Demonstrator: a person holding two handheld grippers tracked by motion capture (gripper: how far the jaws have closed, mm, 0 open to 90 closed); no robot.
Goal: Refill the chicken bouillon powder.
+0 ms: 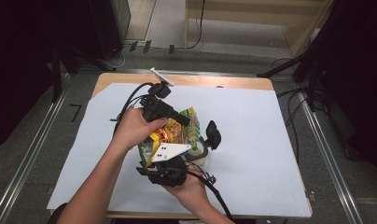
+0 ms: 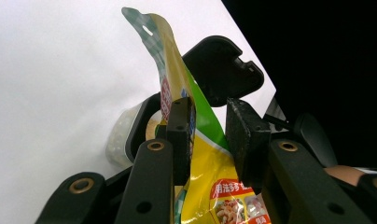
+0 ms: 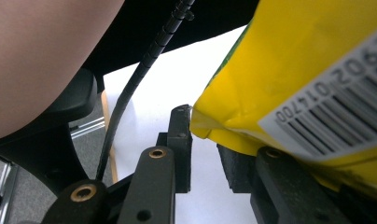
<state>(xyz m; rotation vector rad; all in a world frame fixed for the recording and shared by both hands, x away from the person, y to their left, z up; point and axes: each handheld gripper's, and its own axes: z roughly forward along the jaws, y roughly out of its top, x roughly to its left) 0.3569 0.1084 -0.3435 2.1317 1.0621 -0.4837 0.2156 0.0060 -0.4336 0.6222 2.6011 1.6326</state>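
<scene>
A yellow and green snack bag (image 1: 175, 133) hangs above the table between my two grippers. My left gripper (image 1: 184, 119) comes in from the upper left and is shut on the bag's upper part. In the left gripper view the bag (image 2: 200, 168) fills the gap between the pads of that gripper (image 2: 207, 135), and its sealed top edge curls upward. My right gripper (image 1: 151, 157), under a grey plate, is at the bag's lower end. In the right gripper view the barcoded bottom corner (image 3: 289, 84) sits between its fingertips (image 3: 205, 140). A pale tub (image 1: 200, 157) with its black lid (image 1: 213, 134) flipped open stands just right of the bag.
A white sheet (image 1: 252, 140) covers the wooden table. The tub (image 2: 119, 140) and its lid (image 2: 221, 70) lie just beyond the left gripper's jaws. Cables trail from both grippers. Metal rails and dark equipment flank the table.
</scene>
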